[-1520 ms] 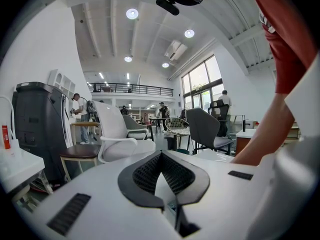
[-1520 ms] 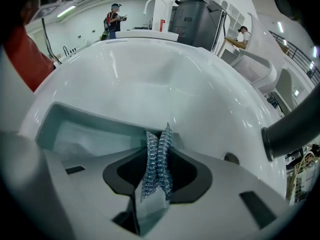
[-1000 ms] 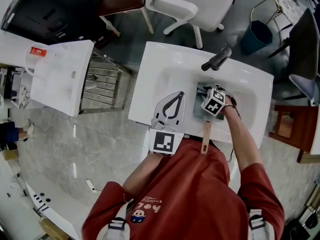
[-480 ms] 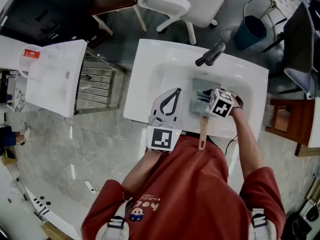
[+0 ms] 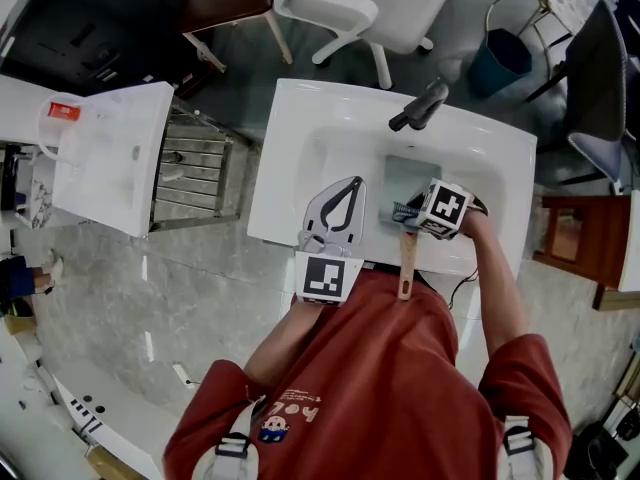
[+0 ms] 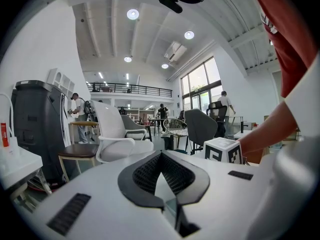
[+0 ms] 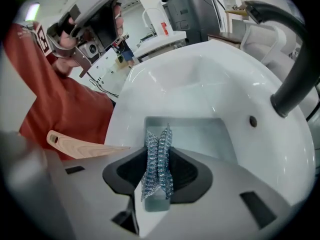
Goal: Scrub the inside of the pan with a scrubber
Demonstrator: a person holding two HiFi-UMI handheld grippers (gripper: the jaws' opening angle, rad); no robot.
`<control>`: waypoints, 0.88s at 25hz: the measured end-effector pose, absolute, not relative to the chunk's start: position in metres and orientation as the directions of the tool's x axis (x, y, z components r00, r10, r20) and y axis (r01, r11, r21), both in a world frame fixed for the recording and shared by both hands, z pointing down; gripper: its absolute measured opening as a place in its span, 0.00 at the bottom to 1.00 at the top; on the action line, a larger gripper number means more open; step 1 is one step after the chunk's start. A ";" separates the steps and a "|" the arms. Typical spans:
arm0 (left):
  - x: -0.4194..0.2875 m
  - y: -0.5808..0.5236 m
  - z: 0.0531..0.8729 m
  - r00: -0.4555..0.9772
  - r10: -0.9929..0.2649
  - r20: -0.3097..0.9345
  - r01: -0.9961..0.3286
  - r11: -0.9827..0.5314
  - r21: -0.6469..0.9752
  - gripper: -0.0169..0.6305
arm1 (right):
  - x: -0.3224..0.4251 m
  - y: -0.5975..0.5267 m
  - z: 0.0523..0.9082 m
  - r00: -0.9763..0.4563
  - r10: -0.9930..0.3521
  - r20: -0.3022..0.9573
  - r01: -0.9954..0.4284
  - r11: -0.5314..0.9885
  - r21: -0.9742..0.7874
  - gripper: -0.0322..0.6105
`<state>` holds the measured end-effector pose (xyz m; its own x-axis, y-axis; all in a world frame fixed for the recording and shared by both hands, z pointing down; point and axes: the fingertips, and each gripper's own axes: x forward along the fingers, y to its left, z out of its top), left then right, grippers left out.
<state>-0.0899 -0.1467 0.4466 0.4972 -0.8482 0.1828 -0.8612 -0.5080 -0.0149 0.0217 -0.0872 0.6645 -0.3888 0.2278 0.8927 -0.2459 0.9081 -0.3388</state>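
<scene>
The right gripper [image 7: 158, 170] is pinching a metal-mesh scrubber [image 7: 159, 146] over the square pan [image 7: 200, 134] lying in the sink [image 5: 300, 148]. The left gripper [image 6: 161, 164] is idling near left, pressed together on nothing. The mesh is probably soft and springy, best pinched mid-wad.

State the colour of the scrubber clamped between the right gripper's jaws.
The scrubber is a shiny, silvery blue mesh, clearest in the right gripper view.
</scene>
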 end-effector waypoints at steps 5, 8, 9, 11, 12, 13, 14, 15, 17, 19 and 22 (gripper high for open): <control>-0.088 -0.147 0.447 0.502 -0.848 0.171 -0.858 -0.514 -0.030 0.04 | 0.023 -0.085 0.667 -0.408 0.291 0.865 -0.286 0.859 -0.424 0.26; -0.087 -0.148 0.445 0.502 -0.846 0.179 -0.856 -0.516 -0.041 0.04 | 0.024 -0.085 0.668 -0.418 0.318 0.851 -0.290 0.841 -0.457 0.26; -0.086 -0.148 0.445 0.503 -0.845 0.179 -0.855 -0.518 -0.042 0.04 | 0.024 -0.085 0.668 -0.420 0.321 0.849 -0.291 0.838 -0.461 0.26; -0.086 -0.150 0.444 0.504 -0.845 0.177 -0.854 -0.518 -0.043 0.04 | 0.024 -0.085 0.668 -0.423 0.324 0.846 -0.290 0.836 -0.465 0.26; -0.087 -0.151 0.444 0.502 -0.847 0.178 -0.855 -0.516 -0.047 0.04 | 0.024 -0.085 0.668 -0.425 0.324 0.845 -0.289 0.836 -0.466 0.26; -0.087 -0.152 0.444 0.500 -0.848 0.177 -0.856 -0.515 -0.049 0.04 | 0.024 -0.086 0.669 -0.427 0.324 0.844 -0.287 0.836 -0.467 0.26; -0.087 -0.153 0.444 0.500 -0.848 0.175 -0.856 -0.515 -0.048 0.04 | 0.024 -0.086 0.669 -0.430 0.325 0.842 -0.286 0.836 -0.469 0.26; -0.087 -0.153 0.444 0.501 -0.848 0.173 -0.856 -0.515 -0.045 0.04 | 0.024 -0.086 0.669 -0.433 0.325 0.841 -0.286 0.835 -0.470 0.26; -0.085 -0.154 0.443 0.504 -0.847 0.172 -0.856 -0.516 -0.036 0.04 | 0.025 -0.087 0.670 -0.440 0.321 0.839 -0.291 0.833 -0.471 0.26; -0.084 -0.153 0.444 0.506 -0.844 0.178 -0.855 -0.518 -0.023 0.04 | 0.025 -0.090 0.671 -0.444 0.306 0.842 -0.297 0.837 -0.460 0.26; -0.085 -0.149 0.452 0.503 -0.839 0.207 -0.857 -0.516 -0.008 0.04 | 0.024 -0.095 0.674 -0.440 0.271 0.856 -0.301 0.854 -0.425 0.26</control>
<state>-0.0846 -0.1490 0.4519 0.5033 -0.8390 0.2067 -0.8567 -0.5158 -0.0081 0.0244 -0.0947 0.6745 -0.4396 0.2712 0.8563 -0.3006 0.8539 -0.4248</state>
